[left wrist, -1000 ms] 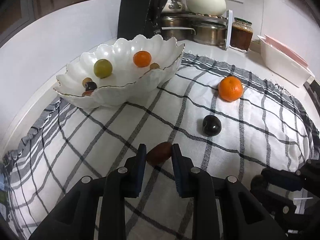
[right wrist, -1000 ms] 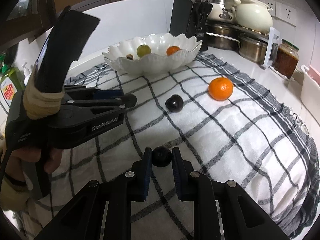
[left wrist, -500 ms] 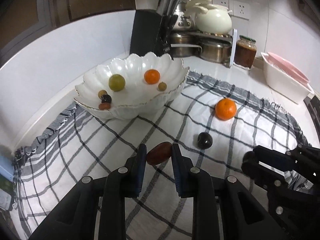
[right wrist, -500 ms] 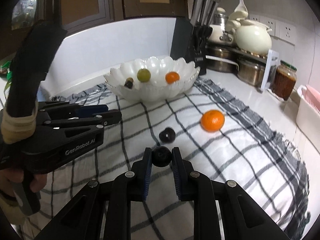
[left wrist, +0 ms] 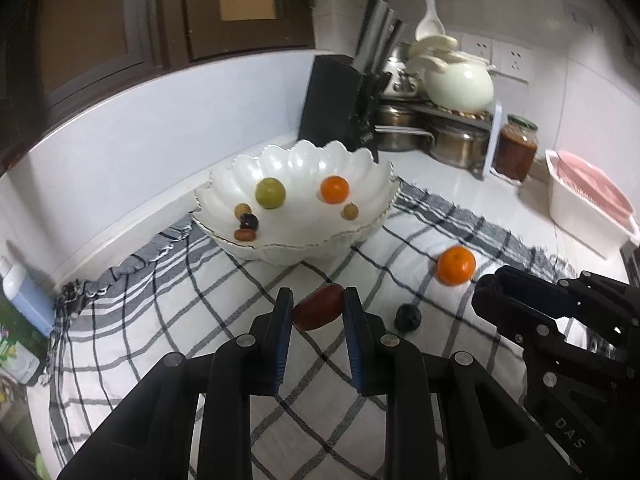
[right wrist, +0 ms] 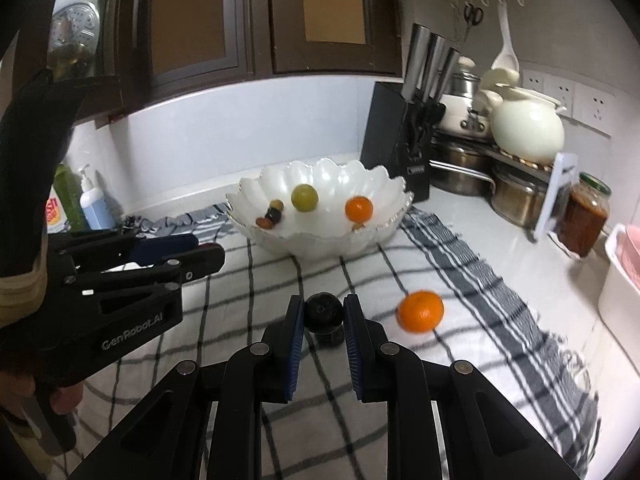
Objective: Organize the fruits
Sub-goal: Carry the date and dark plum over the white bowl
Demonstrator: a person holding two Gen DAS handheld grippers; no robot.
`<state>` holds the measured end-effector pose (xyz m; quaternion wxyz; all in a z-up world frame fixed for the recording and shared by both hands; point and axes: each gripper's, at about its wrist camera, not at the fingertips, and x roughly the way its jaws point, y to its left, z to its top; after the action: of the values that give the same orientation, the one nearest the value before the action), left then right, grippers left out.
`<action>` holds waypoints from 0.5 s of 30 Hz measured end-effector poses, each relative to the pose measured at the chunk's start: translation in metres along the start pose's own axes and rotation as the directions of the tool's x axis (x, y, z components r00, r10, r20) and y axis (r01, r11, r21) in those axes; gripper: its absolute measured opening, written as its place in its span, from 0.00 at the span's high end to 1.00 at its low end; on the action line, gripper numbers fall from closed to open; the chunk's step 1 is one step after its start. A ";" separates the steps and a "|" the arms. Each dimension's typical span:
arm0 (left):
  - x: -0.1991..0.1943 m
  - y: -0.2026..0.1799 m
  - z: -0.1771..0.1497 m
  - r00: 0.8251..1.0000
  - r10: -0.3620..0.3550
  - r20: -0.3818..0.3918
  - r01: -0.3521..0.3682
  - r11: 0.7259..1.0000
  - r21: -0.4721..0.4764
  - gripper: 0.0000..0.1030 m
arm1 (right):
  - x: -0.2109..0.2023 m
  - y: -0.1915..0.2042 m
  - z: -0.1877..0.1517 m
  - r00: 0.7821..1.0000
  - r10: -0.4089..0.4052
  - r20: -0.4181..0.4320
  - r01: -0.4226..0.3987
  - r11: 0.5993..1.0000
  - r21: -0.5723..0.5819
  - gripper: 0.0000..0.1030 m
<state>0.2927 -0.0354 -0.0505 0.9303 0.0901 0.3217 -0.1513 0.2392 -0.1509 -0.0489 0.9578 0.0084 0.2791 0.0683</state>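
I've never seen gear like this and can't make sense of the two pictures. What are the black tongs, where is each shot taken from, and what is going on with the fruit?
There is no robot here: a person holds a hand-held gripper in each hand, and each one carries a wide-angle camera that looks along its two fingers. One picture comes from the left hand-held gripper, shut on a reddish-brown fruit. The other comes from the right hand-held gripper, shut on a small dark fruit. Each tool also shows at the edge of the other's view. Below lies a checked cloth on a kitchen counter. On the cloth sit an orange and another dark fruit. The white scalloped bowl already holds a green fruit, a small orange and a few little fruits.
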 end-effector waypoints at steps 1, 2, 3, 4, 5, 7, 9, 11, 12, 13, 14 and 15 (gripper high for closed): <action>-0.002 0.001 0.000 1.000 0.004 0.005 -0.004 1.000 -0.007 0.75 | 0.001 -0.001 0.004 1.000 0.005 0.005 -0.005 1.000 -0.007 0.79; -0.004 0.001 0.003 1.000 0.017 0.013 -0.017 1.000 -0.019 0.75 | 0.001 -0.002 0.006 1.000 0.010 0.009 -0.010 1.000 -0.013 0.79; -0.005 0.001 0.003 1.000 0.022 0.015 -0.021 0.999 -0.024 0.75 | 0.001 -0.004 0.010 1.000 0.016 0.015 -0.016 1.000 -0.016 0.79; -0.006 0.002 0.005 0.999 0.026 0.019 -0.025 0.999 -0.034 0.75 | 0.001 -0.005 0.013 0.999 0.023 0.021 -0.023 1.000 -0.018 0.79; -0.008 0.002 0.006 0.999 0.032 0.025 -0.031 0.999 -0.043 0.75 | 0.002 -0.006 0.017 0.999 0.032 0.025 -0.032 0.999 -0.020 0.79; -0.010 0.003 0.010 0.998 0.045 0.037 -0.043 0.998 -0.055 0.75 | 0.001 -0.008 0.025 0.998 0.042 0.040 -0.041 0.999 -0.029 0.79; -0.012 0.004 0.014 0.997 0.056 0.050 -0.053 0.996 -0.065 0.75 | 0.001 -0.008 0.031 0.997 0.049 0.052 -0.047 0.998 -0.045 0.79; -0.014 0.005 0.018 0.996 0.068 0.062 -0.063 0.995 -0.074 0.75 | 0.001 -0.009 0.039 0.996 0.058 0.067 -0.054 0.997 -0.060 0.79; -0.015 0.005 0.019 0.995 0.072 0.066 -0.067 0.995 -0.077 0.75 | 0.002 -0.010 0.042 0.995 0.064 0.071 -0.059 0.996 -0.067 0.79; -0.016 0.005 0.021 0.994 0.078 0.071 -0.072 0.994 -0.081 0.75 | 0.002 -0.010 0.046 0.994 0.071 0.079 -0.065 0.995 -0.072 0.79; -0.017 0.005 0.024 0.993 0.086 0.077 -0.080 0.993 -0.083 0.75 | 0.002 -0.011 0.050 0.993 0.077 0.084 -0.071 0.995 -0.077 0.79; -0.018 0.005 0.024 0.993 0.092 0.080 -0.085 0.993 -0.084 0.75 | 0.003 -0.011 0.052 0.993 0.081 0.087 -0.074 0.994 -0.081 0.79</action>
<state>0.2948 -0.0334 -0.0199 0.9516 0.0602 0.2840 -0.1006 0.2710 -0.1606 -0.0067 0.9656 -0.0150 0.2321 0.1161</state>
